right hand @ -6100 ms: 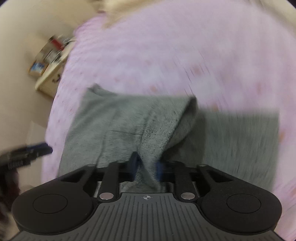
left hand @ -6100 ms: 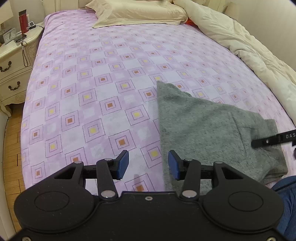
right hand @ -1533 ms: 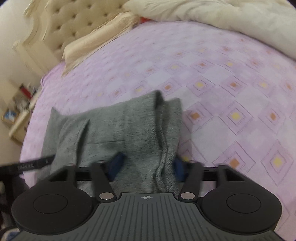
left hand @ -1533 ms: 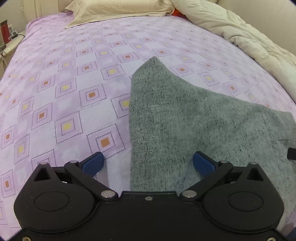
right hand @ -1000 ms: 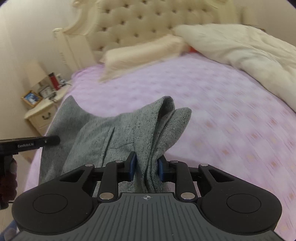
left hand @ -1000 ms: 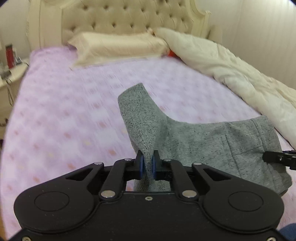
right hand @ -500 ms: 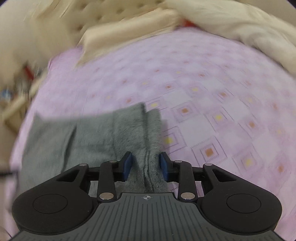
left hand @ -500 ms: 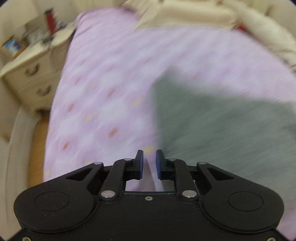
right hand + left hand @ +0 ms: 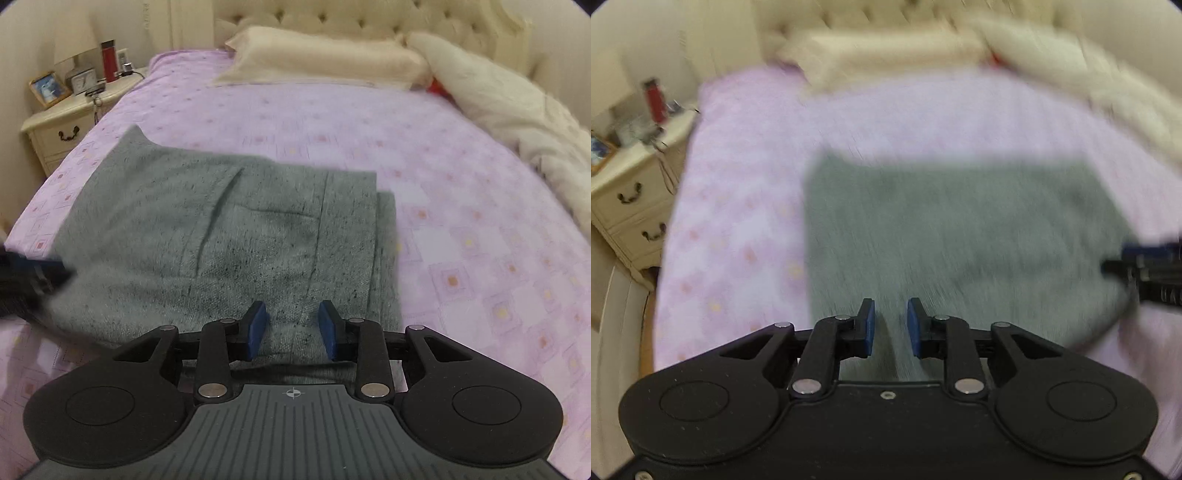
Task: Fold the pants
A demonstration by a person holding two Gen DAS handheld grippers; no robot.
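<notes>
A: What is the left gripper (image 9: 890, 326) doing?

B: It is hanging over the near edge of the pants (image 9: 956, 236), toward their 7 o'clock corner. Its jaws have just been opening and are standing a little apart, pinching nothing; the grey cloth is lying under the gap, not pressed by the pads.

A: And the right gripper (image 9: 292, 328)?

B: It is hovering over the near edge too, toward 5 o'clock of the pants (image 9: 236, 229). Its jaws are spread with a clear gap and are gripping nothing.

A: Where are the pants lying?

B: They are lying flat on the bed (image 9: 461, 229), folded into a rough rectangle at its near side, with a second layer showing along the 3 o'clock edge.

A: Anything further off?

B: A nightstand (image 9: 62, 129) is standing at 10 o'clock, a pillow (image 9: 325, 59) is lying at 12 o'clock, and a duvet (image 9: 517, 110) is bunching at 2 o'clock. The left view is blurring badly.
</notes>
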